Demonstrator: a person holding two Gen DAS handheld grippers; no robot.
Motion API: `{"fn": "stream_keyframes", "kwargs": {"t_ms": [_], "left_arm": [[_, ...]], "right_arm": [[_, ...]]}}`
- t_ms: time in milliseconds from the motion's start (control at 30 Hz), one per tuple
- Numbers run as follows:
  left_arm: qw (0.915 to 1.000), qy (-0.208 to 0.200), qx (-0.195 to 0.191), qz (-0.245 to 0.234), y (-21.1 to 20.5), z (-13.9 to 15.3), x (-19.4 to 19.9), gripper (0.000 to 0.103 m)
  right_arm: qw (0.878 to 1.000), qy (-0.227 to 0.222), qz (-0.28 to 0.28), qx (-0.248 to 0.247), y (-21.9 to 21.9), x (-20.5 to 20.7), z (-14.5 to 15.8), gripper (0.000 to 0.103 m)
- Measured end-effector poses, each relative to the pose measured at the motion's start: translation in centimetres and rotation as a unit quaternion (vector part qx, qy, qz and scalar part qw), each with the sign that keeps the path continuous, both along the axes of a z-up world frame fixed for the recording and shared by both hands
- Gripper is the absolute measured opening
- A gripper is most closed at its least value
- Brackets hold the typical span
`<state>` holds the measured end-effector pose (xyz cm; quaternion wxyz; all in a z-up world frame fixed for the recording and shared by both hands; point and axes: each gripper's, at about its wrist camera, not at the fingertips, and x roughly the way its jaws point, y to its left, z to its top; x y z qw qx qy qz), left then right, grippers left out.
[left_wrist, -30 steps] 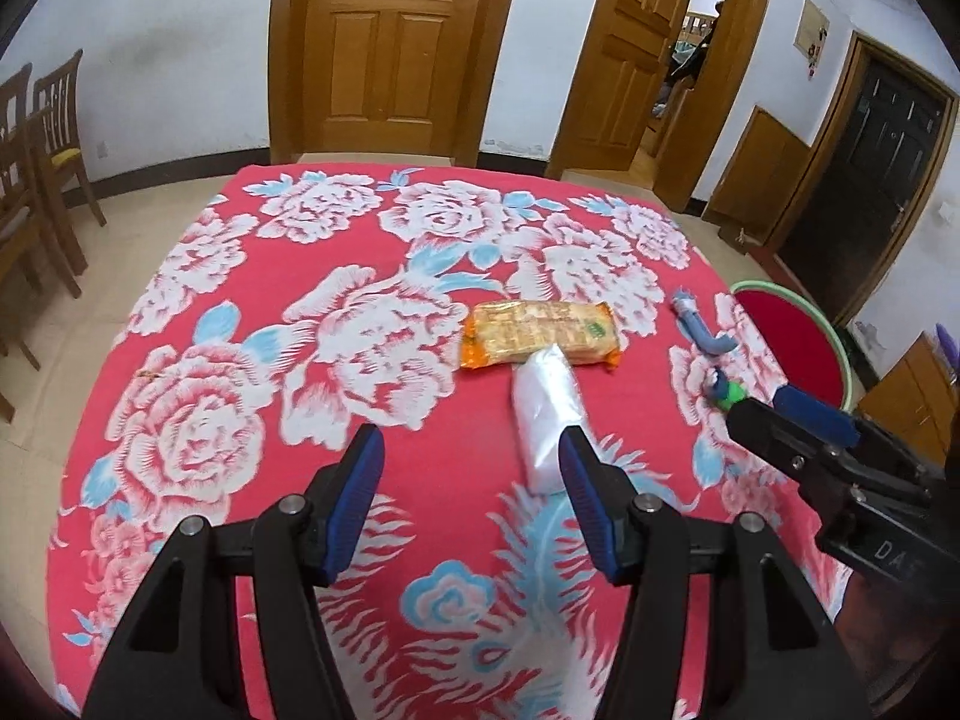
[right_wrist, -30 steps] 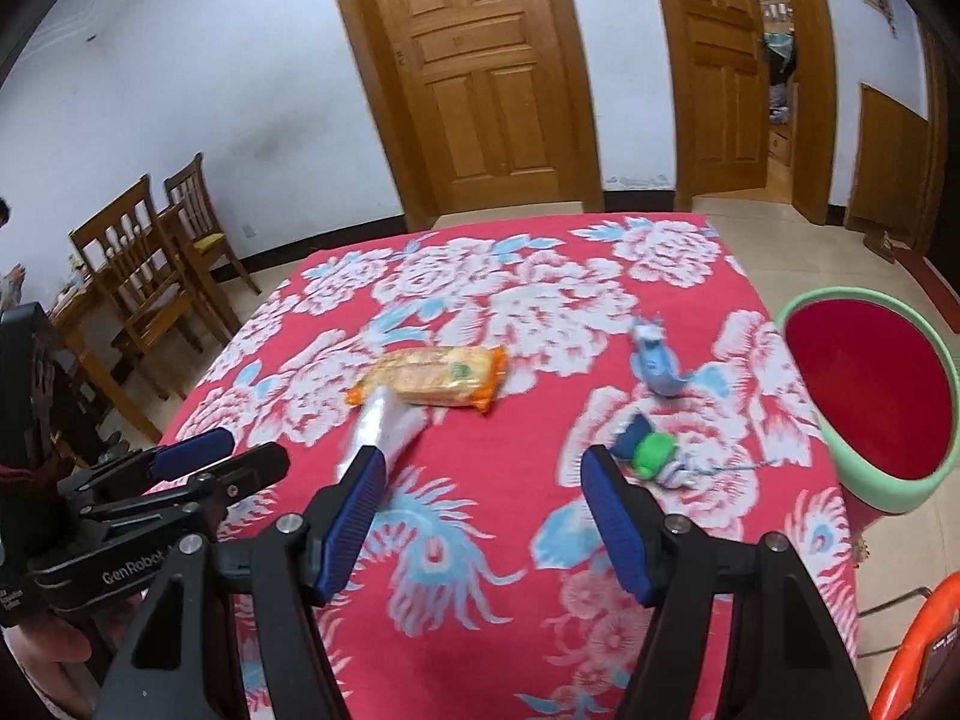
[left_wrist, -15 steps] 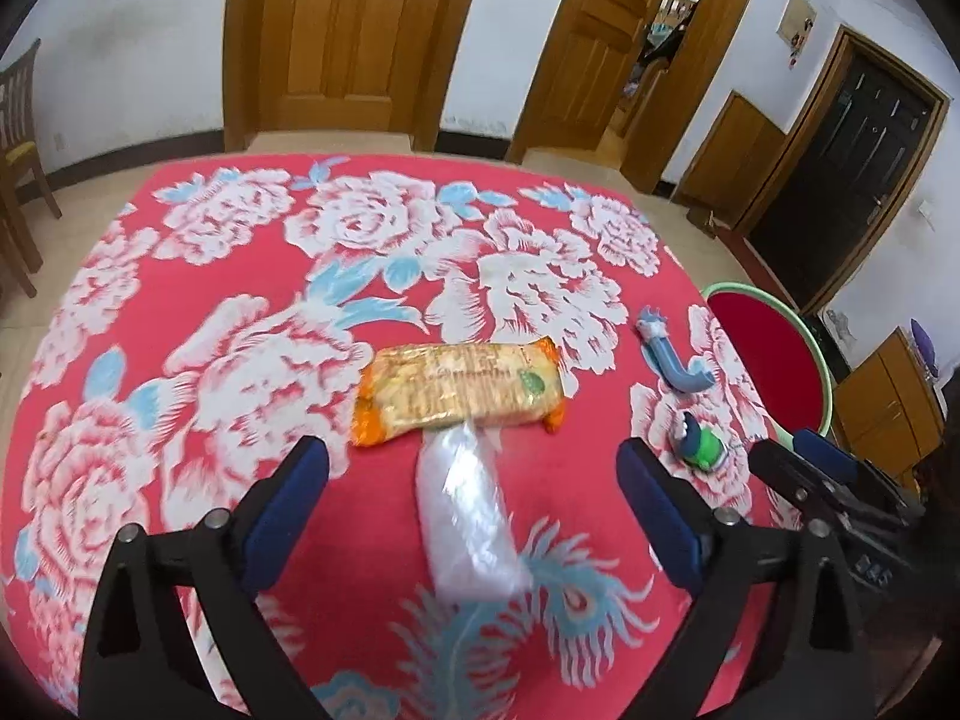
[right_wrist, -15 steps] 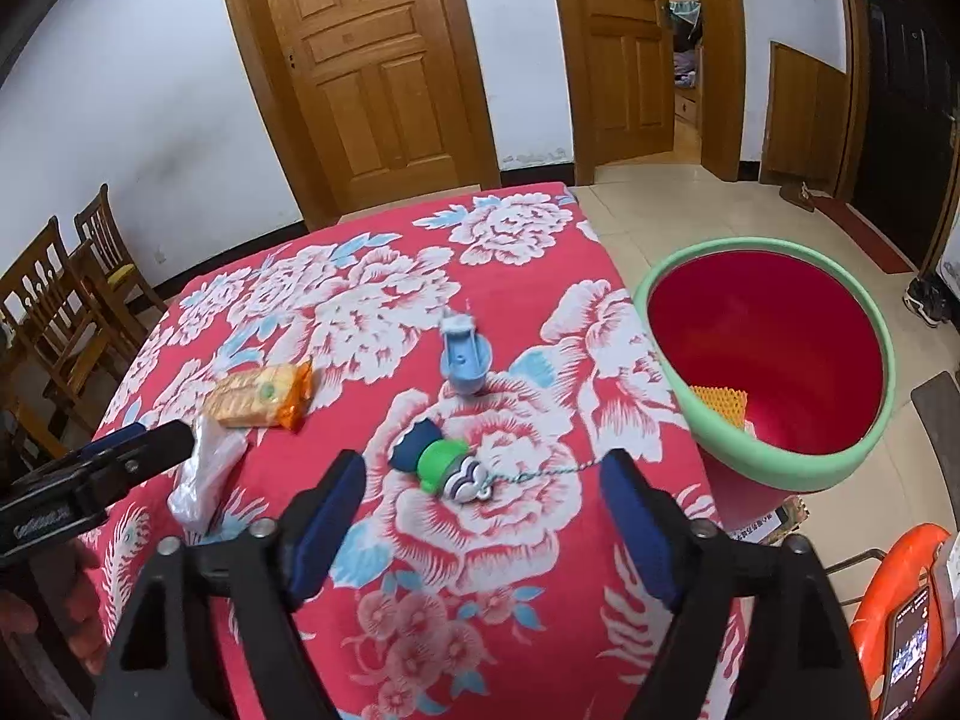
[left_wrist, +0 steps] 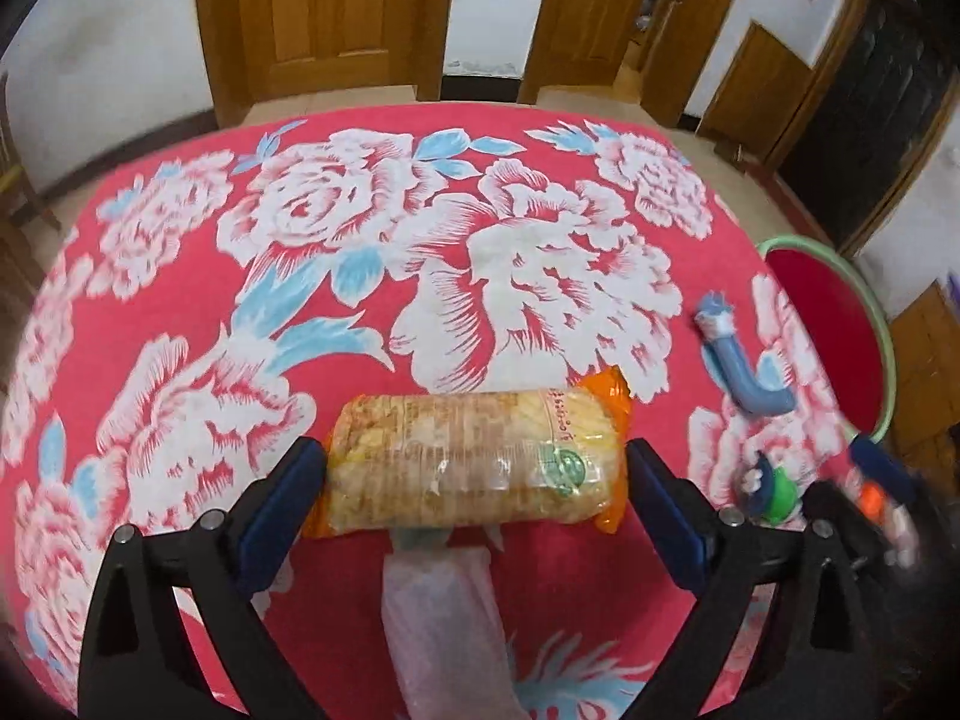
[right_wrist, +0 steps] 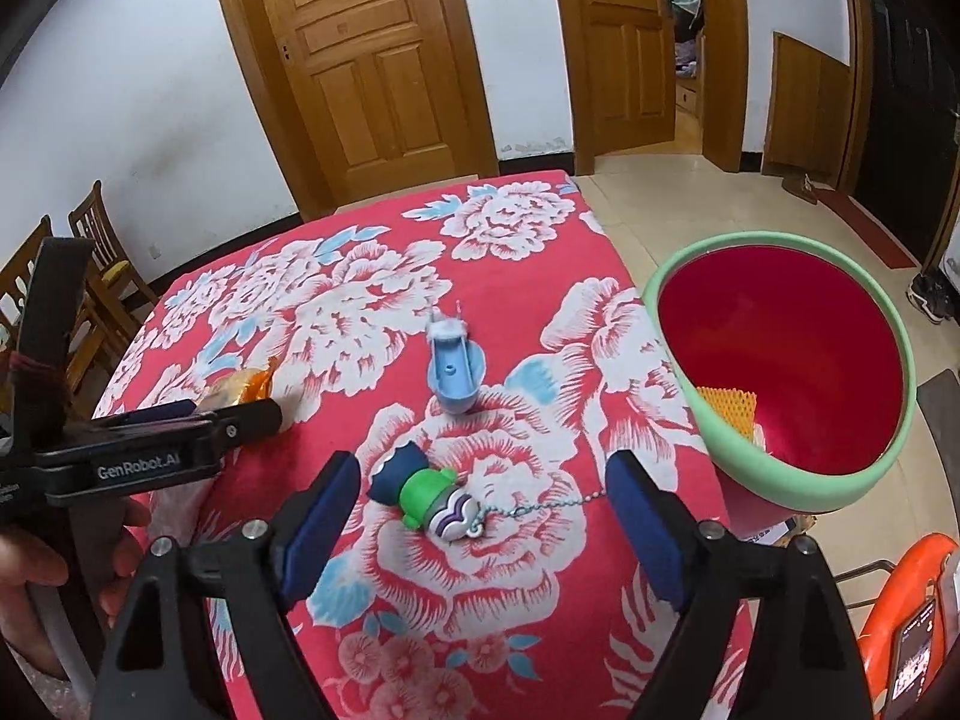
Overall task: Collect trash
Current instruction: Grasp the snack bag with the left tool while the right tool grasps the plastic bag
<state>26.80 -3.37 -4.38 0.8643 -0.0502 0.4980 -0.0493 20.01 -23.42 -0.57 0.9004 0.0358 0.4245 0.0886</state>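
Observation:
An orange cracker packet lies on the red floral tablecloth. My left gripper is open with its jaws on either side of the packet, not closed on it. A clear plastic wrapper lies just below it. My right gripper is open around a small green and navy toy with a bead chain. A light blue plastic piece lies beyond it; it also shows in the left wrist view. The red bin with a green rim stands right of the table.
An orange mesh scrap lies inside the bin. Wooden chairs stand at the left, wooden doors behind the table. An orange object with a phone is at the lower right. The table's right edge is close to the bin.
My left gripper has moved forward so its jaws now flank the cracker packet. My right gripper has moved down and closer over the green toy.

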Motion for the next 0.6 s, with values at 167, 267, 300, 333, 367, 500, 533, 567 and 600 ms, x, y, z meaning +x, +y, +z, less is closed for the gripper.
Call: {"fn": "stream_keyframes", "kwargs": {"t_ms": [167, 267, 300, 333, 367, 500, 533, 567, 600], "left_arm": [[0.9995, -0.012, 0.029, 0.007, -0.2, -0.1, -0.2, 0.087], [0.9996, -0.019, 0.002, 0.019, 0.9, 0.4, -0.7, 0.086], [0.9995, -0.022, -0.003, 0.024, 1.2, 0.7, -1.0, 0.086], [0.9993, -0.027, -0.006, 0.027, 1.6, 1.0, -1.3, 0.086], [0.9991, -0.031, -0.008, 0.028, 2.0, 1.4, -1.6, 0.086], [0.9984, -0.043, -0.011, 0.035, 3.3, 2.5, -2.5, 0.086], [0.9983, -0.043, -0.01, 0.037, 3.5, 2.7, -2.5, 0.086], [0.9982, -0.044, -0.008, 0.039, 3.8, 2.8, -2.6, 0.086], [0.9981, -0.046, -0.004, 0.041, 4.1, 2.9, -2.8, 0.086]], "right_arm": [[1.0, -0.005, -0.002, 0.005, -0.2, 0.1, 0.3, 0.086], [1.0, -0.008, -0.001, 0.007, 0.1, 0.0, 0.5, 0.086], [1.0, -0.007, 0.003, 0.008, 0.4, 0.0, 0.5, 0.086], [1.0, -0.005, 0.011, 0.011, 0.8, -0.1, 0.5, 0.086], [1.0, -0.006, 0.02, 0.012, 1.4, -0.2, 0.5, 0.086], [0.998, -0.012, 0.055, 0.005, 4.1, -0.6, 0.5, 0.086], [0.998, -0.011, 0.064, 0.005, 4.8, -0.7, 0.5, 0.086], [0.997, -0.01, 0.076, 0.006, 5.7, -0.8, 0.4, 0.086], [0.996, -0.009, 0.089, 0.008, 6.5, -1.0, 0.4, 0.086]]}}
